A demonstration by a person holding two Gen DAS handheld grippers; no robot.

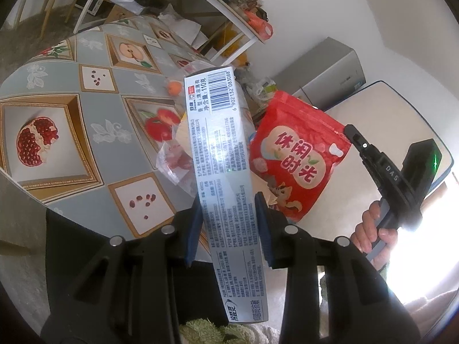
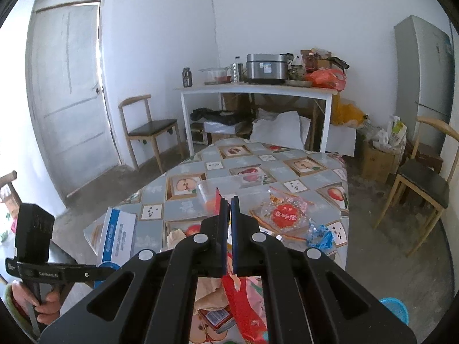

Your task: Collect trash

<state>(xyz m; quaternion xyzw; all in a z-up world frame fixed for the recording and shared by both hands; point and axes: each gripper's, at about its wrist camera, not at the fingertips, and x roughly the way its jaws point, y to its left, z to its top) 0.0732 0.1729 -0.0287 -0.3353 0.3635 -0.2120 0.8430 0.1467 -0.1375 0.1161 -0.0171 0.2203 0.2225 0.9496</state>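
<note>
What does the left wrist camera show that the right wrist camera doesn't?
Only the left wrist view shows the printed face and barcode of the long toothpaste box, clamped in the left gripper, and the front of the red snack bag with its large characters.

Only the right wrist view shows the door, the white side table with a rice cooker, a blue basin on the floor, and the right gripper pinching the bag's edge.

Both show the fruit-patterned tablecloth and the grey fridge.

Each fisheye camera looked along its own gripper's fingers, close above the table point(image 2: 301, 180), and both views apparently shared its fruit-patterned cloth point(image 1: 86, 86).
</note>
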